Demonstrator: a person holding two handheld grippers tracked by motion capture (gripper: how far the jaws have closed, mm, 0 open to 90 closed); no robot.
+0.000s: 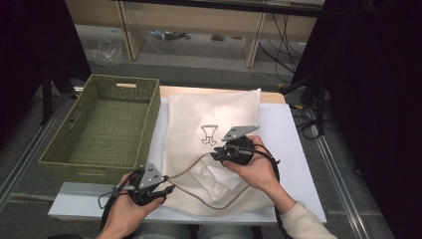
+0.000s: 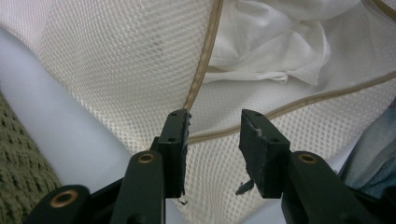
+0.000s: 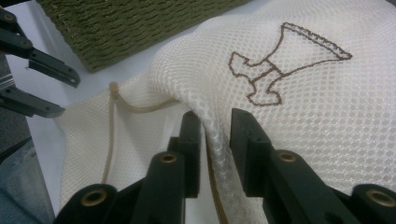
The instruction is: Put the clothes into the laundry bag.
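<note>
A white mesh laundry bag (image 1: 209,149) lies flat mid-table, long axis running near to far; the left gripper (image 2: 212,149) hovers open over its near-left zip corner, while the right gripper (image 3: 215,149) loosely straddles a raised fold, jaws parted.

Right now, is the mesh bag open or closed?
Open. The mesh bag gapes along its tan edge, and white cloth shows inside.

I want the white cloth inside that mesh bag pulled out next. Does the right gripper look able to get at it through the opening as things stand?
Probably yes. The right gripper sits at the mesh bag mouth, its jaws around a fold of mesh, and the white cloth lies exposed just below, inside the tan-edged opening. It would need to clear that fold first.
</note>
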